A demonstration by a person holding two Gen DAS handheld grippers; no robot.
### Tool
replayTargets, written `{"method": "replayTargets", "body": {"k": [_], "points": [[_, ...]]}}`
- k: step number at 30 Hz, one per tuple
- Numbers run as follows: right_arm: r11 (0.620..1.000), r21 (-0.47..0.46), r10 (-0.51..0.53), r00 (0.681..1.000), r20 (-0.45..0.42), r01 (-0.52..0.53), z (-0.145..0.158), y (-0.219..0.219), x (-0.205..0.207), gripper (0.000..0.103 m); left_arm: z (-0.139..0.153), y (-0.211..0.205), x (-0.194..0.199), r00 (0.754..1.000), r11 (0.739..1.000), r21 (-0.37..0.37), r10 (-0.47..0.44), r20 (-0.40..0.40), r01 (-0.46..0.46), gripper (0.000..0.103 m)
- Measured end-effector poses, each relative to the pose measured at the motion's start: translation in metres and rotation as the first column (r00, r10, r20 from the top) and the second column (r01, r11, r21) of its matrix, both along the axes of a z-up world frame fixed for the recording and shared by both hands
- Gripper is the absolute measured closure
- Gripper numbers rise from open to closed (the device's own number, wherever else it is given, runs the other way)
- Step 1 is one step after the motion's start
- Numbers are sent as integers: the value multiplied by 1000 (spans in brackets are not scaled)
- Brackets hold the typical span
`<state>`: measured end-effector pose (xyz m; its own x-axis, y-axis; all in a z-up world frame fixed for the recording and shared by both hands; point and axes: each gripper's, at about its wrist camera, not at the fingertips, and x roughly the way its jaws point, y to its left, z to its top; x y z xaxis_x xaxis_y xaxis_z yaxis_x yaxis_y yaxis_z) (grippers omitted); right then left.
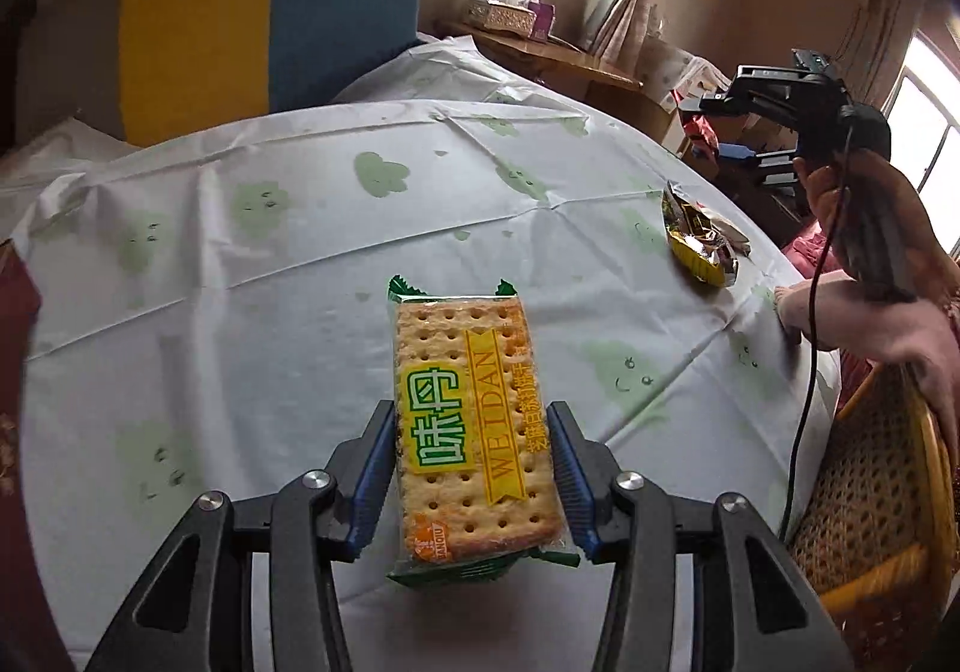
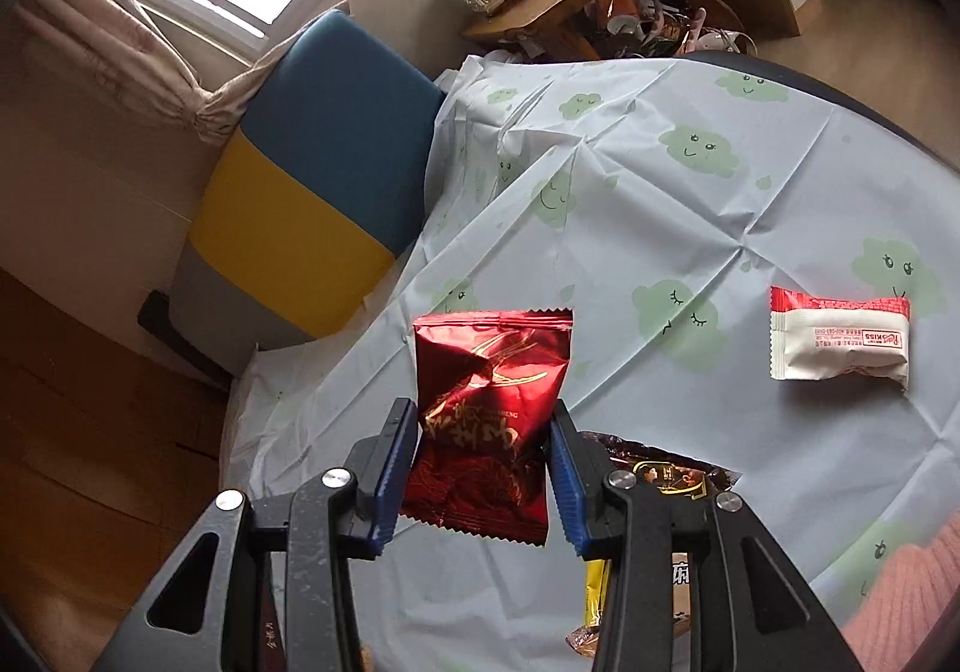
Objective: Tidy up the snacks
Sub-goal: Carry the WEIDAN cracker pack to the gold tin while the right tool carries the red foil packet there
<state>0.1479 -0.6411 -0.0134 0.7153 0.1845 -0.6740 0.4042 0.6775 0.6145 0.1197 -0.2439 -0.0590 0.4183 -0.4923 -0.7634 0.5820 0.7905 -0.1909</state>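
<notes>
Left gripper [image 1: 474,477]: my fingers clamp the cracker pack [image 1: 474,432] by its long sides, pack held above the tablecloth [image 1: 300,252]. Right gripper [image 2: 483,474]: fingers pinch the red pouch [image 2: 489,420] at mid-body, foil creased, pouch clear of the cloth.

Loose on the table: a yellow foil snack [image 1: 702,240] near the right edge; a white-and-red pack [image 2: 840,339] well apart from the pouch; a dark wrapper [image 2: 666,477] just under the right fingers.

Judgement: both loads are in carry. To do it well, keep the crackers level and the squeeze light, since they will snap. The pouch may slip; lower it until it touches before letting go. No container seen; target spot cannot be told.
</notes>
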Motion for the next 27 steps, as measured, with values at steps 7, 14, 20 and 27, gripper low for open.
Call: {"method": "replayTargets", "body": {"k": [7,14,20,27], "points": [[984,-98,157,986,52,-151,51,64,7,60,32,83,-30,991,995,-7,99,92,-99,53],[942,-144,305,952,-2,-302,50,169,4,60,45,132,-50,982,985,-62,163,97,-158,53],[910,-91,409,912,29,-405,38,250,-8,60,55,165,-59,971,973,-111,214,104,-202,53],[867,-101,494,869,37,-489,30,330,-13,60,62,217,-71,947,948,-151,298,123,-278,53]]}}
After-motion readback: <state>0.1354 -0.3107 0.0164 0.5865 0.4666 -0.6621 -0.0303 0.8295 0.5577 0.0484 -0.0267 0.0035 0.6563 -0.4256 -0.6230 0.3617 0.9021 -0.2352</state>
